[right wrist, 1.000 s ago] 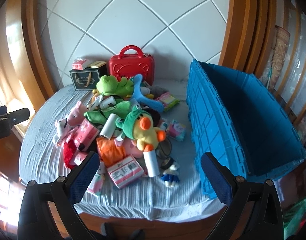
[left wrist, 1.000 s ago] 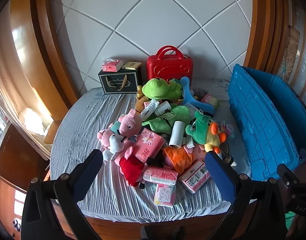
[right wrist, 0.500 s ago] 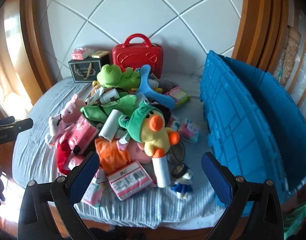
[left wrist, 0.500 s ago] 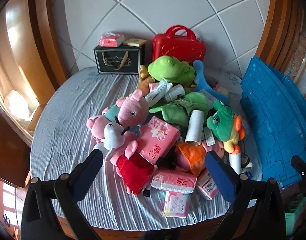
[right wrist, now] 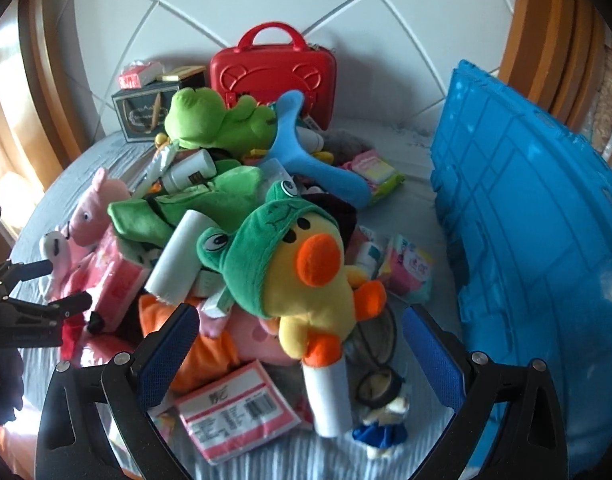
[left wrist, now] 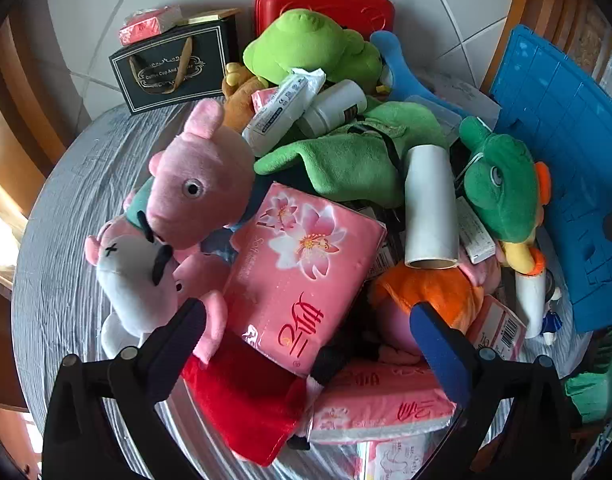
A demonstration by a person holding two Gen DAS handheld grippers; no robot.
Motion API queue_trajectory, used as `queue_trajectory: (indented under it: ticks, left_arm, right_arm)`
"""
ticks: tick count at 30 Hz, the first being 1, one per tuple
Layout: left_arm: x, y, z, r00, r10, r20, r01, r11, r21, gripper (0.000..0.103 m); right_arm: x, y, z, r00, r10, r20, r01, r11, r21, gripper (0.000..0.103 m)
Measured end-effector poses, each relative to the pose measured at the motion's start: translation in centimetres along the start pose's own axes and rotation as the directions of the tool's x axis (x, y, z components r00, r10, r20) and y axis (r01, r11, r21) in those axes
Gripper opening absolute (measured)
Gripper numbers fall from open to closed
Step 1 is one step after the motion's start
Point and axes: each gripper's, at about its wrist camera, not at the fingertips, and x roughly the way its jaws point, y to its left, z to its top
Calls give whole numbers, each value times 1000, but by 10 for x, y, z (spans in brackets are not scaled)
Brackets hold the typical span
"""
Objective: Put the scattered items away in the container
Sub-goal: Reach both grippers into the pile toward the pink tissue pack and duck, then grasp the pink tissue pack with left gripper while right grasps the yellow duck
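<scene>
Now closer to the heap: left gripper (left wrist: 307, 322) jaws wide around pink tissue pack (left wrist: 302, 276), right gripper (right wrist: 298, 334) jaws wide beneath duck plush (right wrist: 306, 276); blue container (right wrist: 545, 248) right of both, nothing picked yet

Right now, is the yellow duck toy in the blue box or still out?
Out. The yellow duck lies on the toy pile on the bed, beside the blue box, not inside.

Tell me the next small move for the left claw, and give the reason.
Probably ease the left claw down and shut it on the pink tissue pack. The claw is open, its fingers straddle that pack, and the pack lies on top of the pile with nothing over it. The blue crate stands to the right, ready to take it.
</scene>
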Motion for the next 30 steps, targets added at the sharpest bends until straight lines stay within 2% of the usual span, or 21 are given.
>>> queue_trajectory:
  ticks: [1,3,4,5,9,12,15,17,18,21,23,24,28,30]
  left_arm:
    - [8,-2,1,1000,3,-12,-3,1000,12,103]
    - [24,-3,3,999,39,-35,-38,999,27,103]
    - [30,-2,4,998,48,-41,-46,999,28,103]
    - [35,-1,6,999,-28,-44,35,985,169,103]
    - [57,-3,16,996,-63,-68,76,975,209,103]
    - [67,-12,18,997,-52,-64,68,957,283,103]
    - [70,-15,18,997,-52,-50,66,948,310,103]
    - [71,-18,14,998,-51,-32,59,938,341,103]
    - [71,-18,14,999,-45,-28,52,932,359,103]
    - [70,-19,15,999,-32,-29,41,922,386,103]
    - [68,-8,17,995,-87,-40,95,941,326,103]
    - [68,-3,17,994,-106,-40,113,941,318,103]
    - [73,-4,17,990,-132,-39,137,913,385,103]
    - [81,-11,19,990,-120,-71,139,889,436,103]
  right_arm:
    - [8,-1,3,1000,4,-5,-4,1000,-15,103]
    - [21,-5,7,992,-122,-22,124,983,137,103]
    - [29,-8,9,993,-115,-25,117,985,128,103]
    - [35,-11,10,993,-112,-27,114,985,131,103]
    - [65,-22,12,994,-90,-54,97,986,138,103]
    - [87,-27,12,993,-80,-83,90,988,127,103]
    - [103,-30,16,995,-44,-88,55,990,129,103]
    - [112,-30,19,993,-40,-108,62,976,211,103]
    - [118,-28,21,993,-31,-113,54,979,198,103]
    - [131,-27,25,990,-56,-128,84,972,221,103]
    - [136,-27,27,988,-62,-139,91,973,213,103]
    - [138,-26,27,987,-71,-143,99,974,204,103]
    - [153,-22,23,966,-164,-202,195,970,143,103]
    - [155,-28,23,965,-160,-208,198,965,174,103]
